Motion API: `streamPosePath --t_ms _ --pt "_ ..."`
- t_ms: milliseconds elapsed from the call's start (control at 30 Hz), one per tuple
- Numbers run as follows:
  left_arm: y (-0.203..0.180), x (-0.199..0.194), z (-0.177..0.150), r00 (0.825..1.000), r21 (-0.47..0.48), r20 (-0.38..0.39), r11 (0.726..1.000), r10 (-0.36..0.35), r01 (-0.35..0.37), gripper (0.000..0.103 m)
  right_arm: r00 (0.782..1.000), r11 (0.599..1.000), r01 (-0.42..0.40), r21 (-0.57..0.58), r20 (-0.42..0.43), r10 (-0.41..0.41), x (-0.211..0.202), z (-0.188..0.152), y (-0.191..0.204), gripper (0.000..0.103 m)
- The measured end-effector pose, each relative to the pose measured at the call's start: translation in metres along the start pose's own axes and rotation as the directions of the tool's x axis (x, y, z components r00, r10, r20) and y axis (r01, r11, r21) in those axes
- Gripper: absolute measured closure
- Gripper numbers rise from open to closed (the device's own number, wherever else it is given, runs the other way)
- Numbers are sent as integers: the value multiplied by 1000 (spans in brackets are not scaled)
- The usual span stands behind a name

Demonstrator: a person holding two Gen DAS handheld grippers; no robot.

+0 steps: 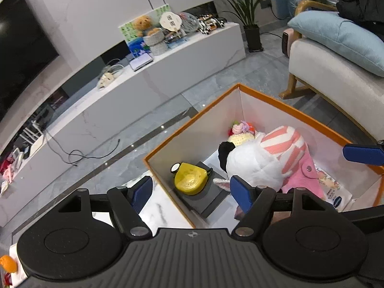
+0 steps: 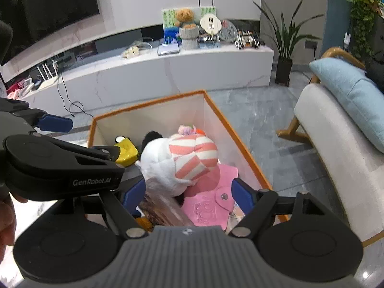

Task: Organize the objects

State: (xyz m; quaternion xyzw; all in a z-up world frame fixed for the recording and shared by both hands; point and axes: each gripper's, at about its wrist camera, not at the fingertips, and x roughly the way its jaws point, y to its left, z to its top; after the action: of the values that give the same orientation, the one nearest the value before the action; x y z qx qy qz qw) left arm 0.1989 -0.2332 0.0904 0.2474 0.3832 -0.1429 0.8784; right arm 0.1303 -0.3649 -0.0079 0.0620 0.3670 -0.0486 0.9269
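The long white TV cabinet (image 2: 168,72) runs along the far wall under a dark screen (image 1: 21,45), and a pale armchair (image 2: 336,158) with a light blue cushion (image 1: 340,38) sits off to the right on the grey tiled floor. On the cabinet top stand a brown teddy bear (image 2: 184,16) and a round white fan (image 2: 211,24) – small clutter beside them is too fine to name. A potted plant (image 2: 285,45) stands at the cabinet's right end.

Nearer, an orange-rimmed box (image 1: 192,120) with white inner walls stands on the white marble desk (image 1: 163,208), open at the top. Inside it lies a white plush toy (image 1: 259,165) in a pink-and-white striped hat, leaning over a pink felt pouch (image 2: 208,208) with a snap button. Against the left wall of the box sits a yellow tape measure (image 1: 190,178) on a dark flat slab (a book or case, I cannot tell which). In the far corner is a small crocheted bundle (image 1: 242,132) in cream, pink and orange.

The left claw (image 1: 192,192) hovers over the near left edge of the box, its blue pads apart with nothing between them – one pad outside the wall, one over the inside. The right claw (image 2: 189,196) hangs over the near end of the box above the pouch, pads likewise spread and not touching anything.
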Motion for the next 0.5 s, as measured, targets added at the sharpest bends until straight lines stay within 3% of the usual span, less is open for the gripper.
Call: streamPosePath --t_ms 300,500 --pt "-16 -46 -10 998 3 52 1000 25 -26 23 997 999 -26 -26 78 28 -50 -15 -6 27" --pt "-28 -71 -32 998 -43 64 999 -1 4 19 994 997 -66 -31 82 68 -80 -34 -19 27"
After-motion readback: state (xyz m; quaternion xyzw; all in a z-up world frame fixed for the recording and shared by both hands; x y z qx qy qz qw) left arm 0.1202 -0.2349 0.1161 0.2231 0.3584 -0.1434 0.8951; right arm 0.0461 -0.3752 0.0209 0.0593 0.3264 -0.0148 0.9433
